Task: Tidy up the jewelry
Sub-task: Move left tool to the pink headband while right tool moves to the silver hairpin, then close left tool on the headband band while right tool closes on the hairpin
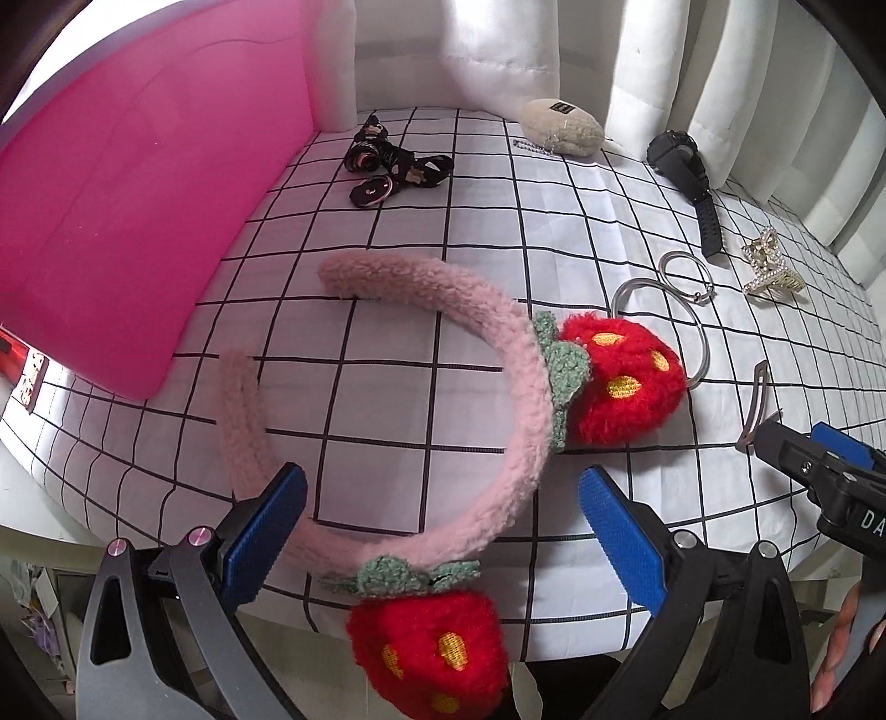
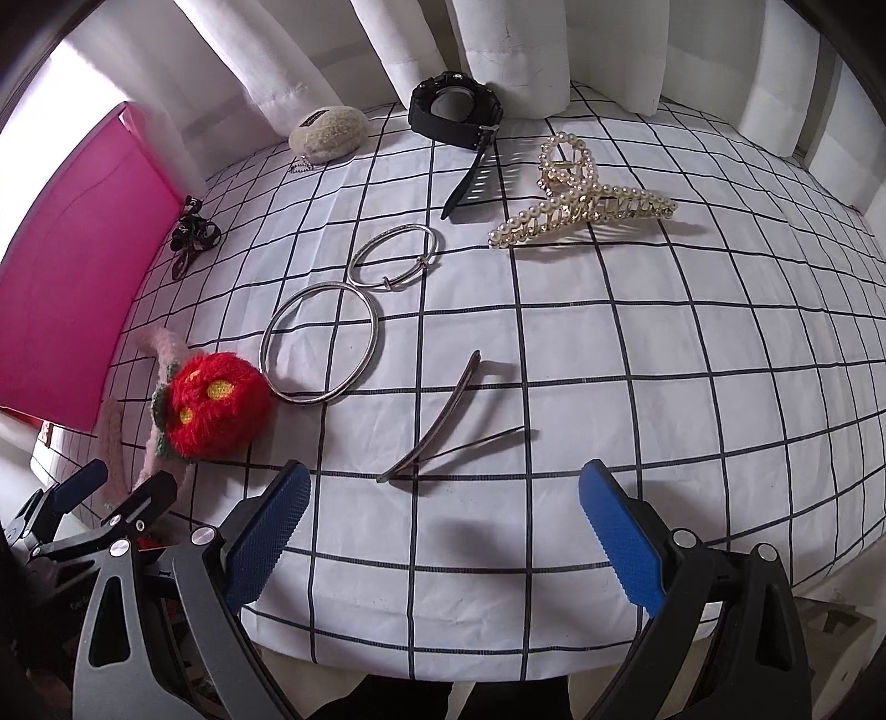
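Observation:
A fluffy pink headband [image 1: 470,310] with two red strawberries [image 1: 623,379] lies on the checked cloth. My left gripper [image 1: 443,526] is open around its near part, fingers either side, not closed on it. My right gripper [image 2: 443,520] is open and empty just in front of a thin metal hair clip [image 2: 443,426]. Two silver bangles [image 2: 321,349] lie beyond the clip, beside one strawberry [image 2: 216,404]. A pearl claw clip [image 2: 581,205], a black watch [image 2: 454,111], a beige plush keychain [image 2: 329,133] and a black scrunchie [image 1: 387,160] lie further back.
A pink box [image 1: 138,194] stands open at the left of the table. White curtains [image 2: 498,44] hang behind the table. The checked cloth [image 2: 664,387] ends at the near table edge just below both grippers. The right gripper also shows in the left wrist view [image 1: 819,471].

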Demonstrator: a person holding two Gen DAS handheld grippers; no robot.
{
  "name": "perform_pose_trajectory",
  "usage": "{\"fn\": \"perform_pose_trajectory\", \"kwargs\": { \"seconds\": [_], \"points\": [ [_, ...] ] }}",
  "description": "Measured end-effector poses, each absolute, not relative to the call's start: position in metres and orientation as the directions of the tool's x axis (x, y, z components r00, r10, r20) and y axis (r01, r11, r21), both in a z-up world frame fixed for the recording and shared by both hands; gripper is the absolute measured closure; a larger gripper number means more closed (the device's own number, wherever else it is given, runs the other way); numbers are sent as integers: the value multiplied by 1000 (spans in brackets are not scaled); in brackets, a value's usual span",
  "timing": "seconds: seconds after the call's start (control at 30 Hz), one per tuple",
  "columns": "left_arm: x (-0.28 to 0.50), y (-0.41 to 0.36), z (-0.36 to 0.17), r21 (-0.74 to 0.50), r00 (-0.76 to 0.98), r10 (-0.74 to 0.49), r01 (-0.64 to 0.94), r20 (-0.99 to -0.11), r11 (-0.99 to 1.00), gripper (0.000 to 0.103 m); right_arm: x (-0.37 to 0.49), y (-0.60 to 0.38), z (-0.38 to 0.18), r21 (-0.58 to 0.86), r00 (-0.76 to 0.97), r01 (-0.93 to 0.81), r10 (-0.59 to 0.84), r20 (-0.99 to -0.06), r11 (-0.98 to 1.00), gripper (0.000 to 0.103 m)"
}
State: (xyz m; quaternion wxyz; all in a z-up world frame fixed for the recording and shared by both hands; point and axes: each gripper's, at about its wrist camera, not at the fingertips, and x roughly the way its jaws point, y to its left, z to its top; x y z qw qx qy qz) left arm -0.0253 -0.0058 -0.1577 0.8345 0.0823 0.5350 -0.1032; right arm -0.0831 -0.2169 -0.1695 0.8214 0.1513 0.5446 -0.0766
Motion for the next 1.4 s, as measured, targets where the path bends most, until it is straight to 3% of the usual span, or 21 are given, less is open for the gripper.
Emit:
{"fn": "perform_pose_trajectory", "kwargs": {
  "seconds": [0.47,1.0,1.1,1.23,1.3,1.37,1.4],
  "points": [
    [-19,-18,-178,56,398,-62,280,-915,958,6,-69,-216,-190,-21,327,316,-129,-936,949,10],
    [-22,-15,-182,9,402,-89,237,-911,971,9,-76,-215,-187,-23,378,274,-130,-917,962,10],
    [-26,-19,-178,7,405,-106,267,-908,964,24,-75,-214,-186,-20,377,260,-121,-918,965,12],
    [-31,-29,-173,5,412,-130,311,-902,950,52,-73,-207,-180,-20,393,219,-107,-913,976,30],
    [-31,-30,-171,2,416,-138,320,-899,947,69,-71,-207,-179,-17,395,213,-103,-913,977,32],
    [-28,-31,-171,-9,410,-147,320,-900,947,80,-71,-208,-176,-17,404,213,-104,-909,977,46],
    [-28,-31,-172,-9,409,-148,321,-900,947,82,-71,-208,-174,-19,407,213,-107,-907,977,62]
  ]
}}
